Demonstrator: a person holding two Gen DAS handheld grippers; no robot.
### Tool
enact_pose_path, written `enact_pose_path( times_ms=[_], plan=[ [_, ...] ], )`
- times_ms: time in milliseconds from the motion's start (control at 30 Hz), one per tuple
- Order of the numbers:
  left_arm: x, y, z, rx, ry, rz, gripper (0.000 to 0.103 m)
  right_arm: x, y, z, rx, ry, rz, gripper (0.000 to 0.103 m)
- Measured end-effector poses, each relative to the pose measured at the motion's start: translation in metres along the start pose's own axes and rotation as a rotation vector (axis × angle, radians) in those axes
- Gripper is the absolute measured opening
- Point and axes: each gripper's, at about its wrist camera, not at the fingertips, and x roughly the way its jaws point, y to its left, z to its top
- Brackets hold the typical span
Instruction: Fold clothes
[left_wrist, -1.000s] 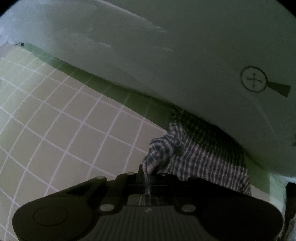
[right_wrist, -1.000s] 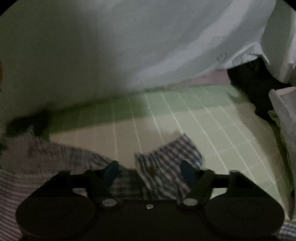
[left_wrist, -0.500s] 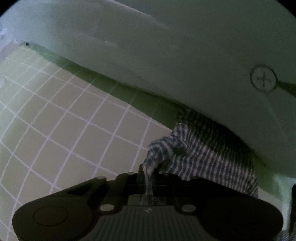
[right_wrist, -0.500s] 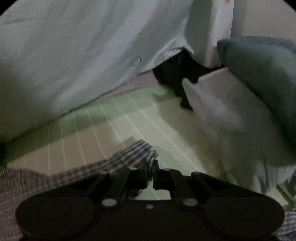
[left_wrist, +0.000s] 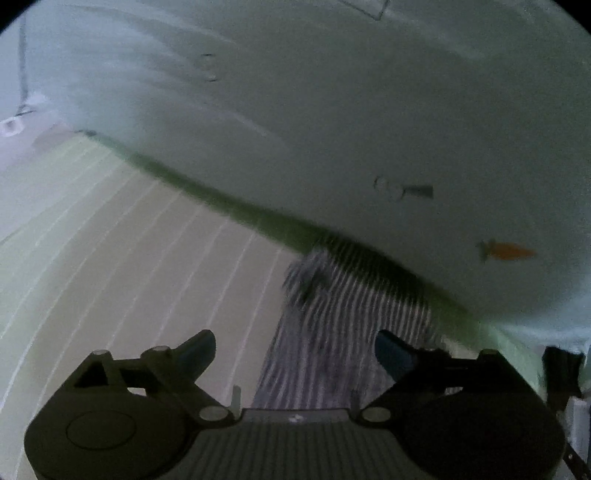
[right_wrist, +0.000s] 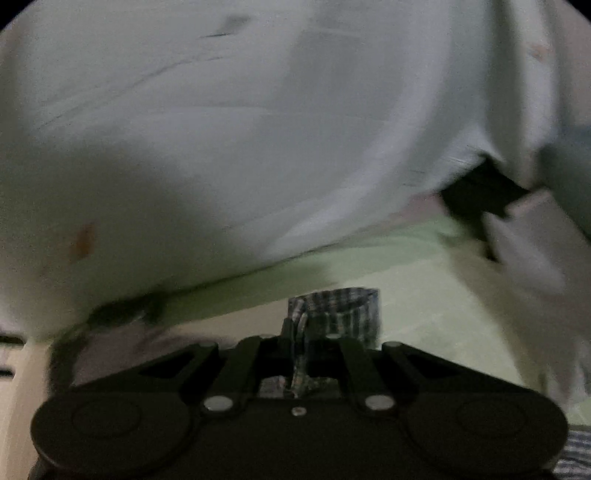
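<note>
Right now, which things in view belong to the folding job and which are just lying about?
Job:
- checked garment
- left hand-held gripper, jaws just opened, nothing gripped
- right hand-held gripper, shut on the checked garment

Lying about:
- white bedding
- green gridded sheet
- pillow

The checked garment (left_wrist: 343, 325) lies on the gridded sheet (left_wrist: 129, 258), its far end running under the overhanging pale cloth (left_wrist: 332, 110). In the right wrist view a pillow (right_wrist: 528, 236) lies to the right, beyond the garment.
</note>
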Motion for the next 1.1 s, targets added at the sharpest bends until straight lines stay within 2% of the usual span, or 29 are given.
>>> enact_pose_path(
  times_ms=[200, 367, 433, 467, 500, 533, 567, 600, 633, 667, 733, 800, 867, 1100],
  plan=[
    [-0.046, 0.036, -0.066, -0.016, 0.069, 0.054, 0.094, -0.047, 0.077, -0.059, -0.218, 0.1, 0.215, 0.005],
    [-0.073, 0.065, -0.111, -0.02, 0.128, 0.087, 0.094, -0.081, 0.126, -0.133, -0.404, 0.238, 0.271, 0.006],
    [-0.079, 0.072, -0.125, -0.002, 0.151, 0.092, 0.094, -0.09, 0.135, -0.158, -0.391, 0.301, 0.275, 0.009],
    [-0.081, 0.073, -0.131, 0.012, 0.16, 0.094, 0.094, -0.094, 0.137, -0.165, -0.373, 0.322, 0.26, 0.011],
    [-0.084, 0.074, -0.137, 0.026, 0.168, 0.092, 0.094, -0.098, 0.138, -0.172, -0.355, 0.342, 0.245, 0.02],
    [-0.086, 0.075, -0.142, 0.041, 0.176, 0.09, 0.094, -0.104, 0.139, -0.175, -0.336, 0.341, 0.227, 0.037],
    [-0.088, 0.074, -0.147, 0.056, 0.183, 0.087, 0.094, -0.111, 0.14, -0.177, -0.318, 0.339, 0.209, 0.047],
    [-0.089, 0.072, -0.152, 0.073, 0.187, 0.08, 0.094, -0.117, 0.141, -0.179, -0.299, 0.338, 0.191, 0.063],
    [-0.089, 0.07, -0.157, 0.089, 0.192, 0.074, 0.094, -0.125, 0.139, -0.178, -0.278, 0.315, 0.166, 0.073],
    [-0.089, 0.066, -0.16, 0.106, 0.196, 0.068, 0.094, -0.131, 0.135, -0.178, -0.251, 0.288, 0.135, 0.077],
    [-0.085, 0.055, -0.168, 0.133, 0.21, 0.058, 0.094, -0.142, 0.123, -0.178, -0.182, 0.243, 0.074, 0.092],
    [-0.084, 0.044, -0.178, 0.154, 0.228, 0.046, 0.094, -0.151, 0.109, -0.177, -0.097, 0.204, 0.013, 0.103],
    [-0.083, 0.027, -0.186, 0.189, 0.234, 0.04, 0.094, -0.155, 0.091, -0.178, -0.04, 0.214, -0.04, 0.103],
    [-0.079, -0.042, -0.214, 0.323, 0.206, 0.039, 0.094, -0.155, 0.024, -0.177, -0.051, 0.243, -0.209, 0.103]
  ],
)
